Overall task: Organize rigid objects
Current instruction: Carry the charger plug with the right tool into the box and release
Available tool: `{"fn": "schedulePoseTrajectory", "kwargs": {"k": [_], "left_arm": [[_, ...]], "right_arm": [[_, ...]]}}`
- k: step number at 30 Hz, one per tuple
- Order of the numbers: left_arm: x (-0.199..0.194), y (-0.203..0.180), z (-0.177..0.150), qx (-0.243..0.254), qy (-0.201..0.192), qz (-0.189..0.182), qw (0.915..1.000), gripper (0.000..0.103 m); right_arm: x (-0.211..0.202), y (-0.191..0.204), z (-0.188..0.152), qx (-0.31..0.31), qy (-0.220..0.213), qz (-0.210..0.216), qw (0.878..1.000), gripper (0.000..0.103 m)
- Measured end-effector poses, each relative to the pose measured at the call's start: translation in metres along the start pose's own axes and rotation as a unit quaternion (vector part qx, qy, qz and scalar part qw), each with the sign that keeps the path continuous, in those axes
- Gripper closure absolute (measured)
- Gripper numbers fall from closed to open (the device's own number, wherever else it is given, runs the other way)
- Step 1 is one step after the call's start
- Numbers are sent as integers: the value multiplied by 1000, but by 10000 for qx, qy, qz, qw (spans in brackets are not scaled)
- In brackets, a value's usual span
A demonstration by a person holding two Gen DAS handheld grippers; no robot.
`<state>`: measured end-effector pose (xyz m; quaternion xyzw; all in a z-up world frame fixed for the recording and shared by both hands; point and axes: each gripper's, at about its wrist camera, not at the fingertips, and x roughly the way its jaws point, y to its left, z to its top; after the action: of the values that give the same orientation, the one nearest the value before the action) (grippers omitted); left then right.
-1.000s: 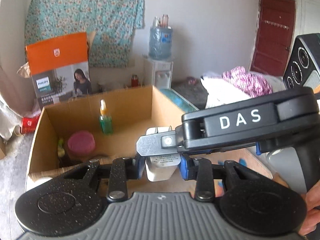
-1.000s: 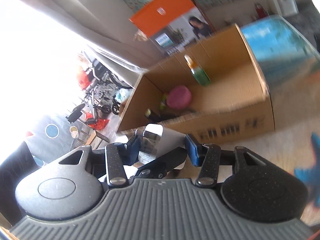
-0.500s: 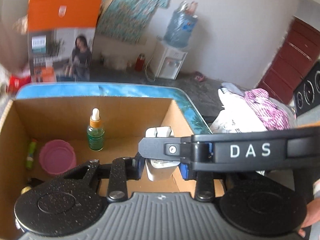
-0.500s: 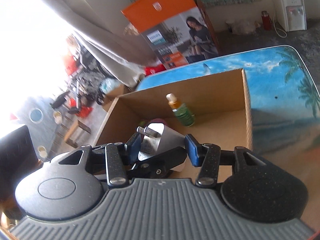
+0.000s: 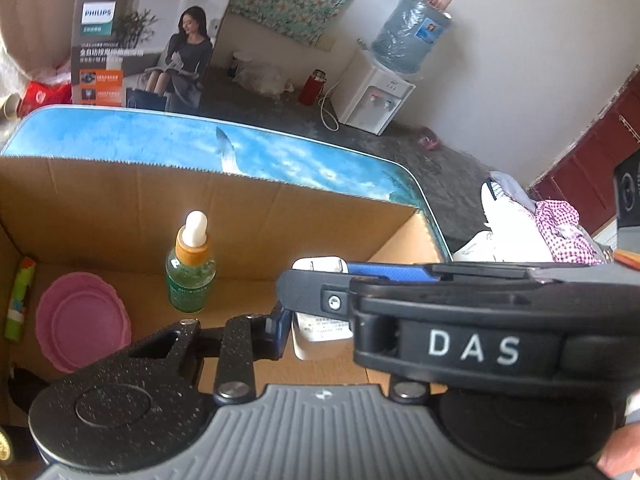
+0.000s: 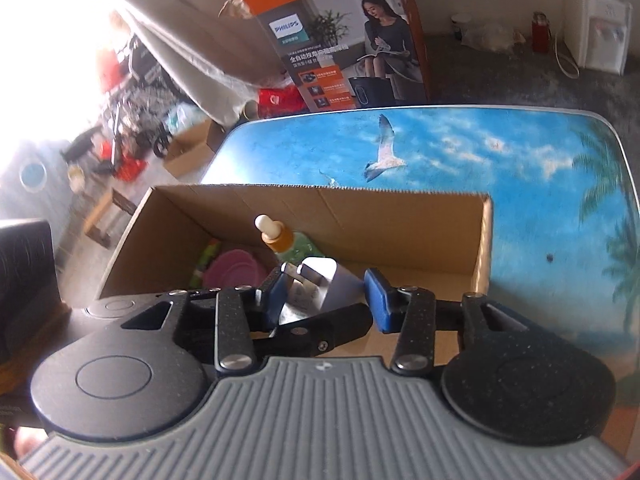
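**White plug adapter held by both grippers above the open carton**

White plastic plug adapter [image 5: 320, 330] with two metal prongs sits between the blue pads [image 5: 280, 330] of the left gripper [image 5: 320, 332], whose jaws are closed onto its sides. Right gripper [image 6: 326, 294] crosses it from the right side; its blue pads [image 6: 376, 300] flank the same adapter [image 6: 320, 280]. Left pad touches the adapter body. Right pad looks slightly clear of it, so firm grip by the right claw cannot be confirmed.

Adapter hangs over the near right part of the open brown cardboard box [image 6: 482, 248], above the box floor, not resting on it.

Inside the box, farther in: green glass dropper bottle with orange collar and white bulb [image 5: 191, 264], upright, near the far wall at mid-width. Pink round plastic lid [image 5: 82, 322] lies flat toward the left wall. Green tube-like item [image 5: 18, 298] leans at the left wall; type unclear.

Box stands on a table with a blue sky-and-seagull print top [image 6: 440, 148], near its front left edge.

Beyond the table's far edge: orange-and-grey Philips printed carton [image 5: 144, 32], upright on the floor. White water dispenser with blue bottle [image 5: 380, 92] stands against the far wall.
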<state>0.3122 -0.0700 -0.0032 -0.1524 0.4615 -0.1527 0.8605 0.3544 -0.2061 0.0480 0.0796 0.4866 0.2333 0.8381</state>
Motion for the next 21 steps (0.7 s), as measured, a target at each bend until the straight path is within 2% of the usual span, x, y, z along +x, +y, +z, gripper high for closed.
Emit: {"fn": "schedulePoseTrajectory", "kwargs": {"k": [10,21], "left_arm": [[1,-5,2,-19,27,-87,10000,55],[-43,-17,-7,172,-367,-128,9991,33]], "right_arm": [[1,3,3,-138,-106,-101,9998,65],[-47,12,-8,-116,-641,24,9979,64]]}}
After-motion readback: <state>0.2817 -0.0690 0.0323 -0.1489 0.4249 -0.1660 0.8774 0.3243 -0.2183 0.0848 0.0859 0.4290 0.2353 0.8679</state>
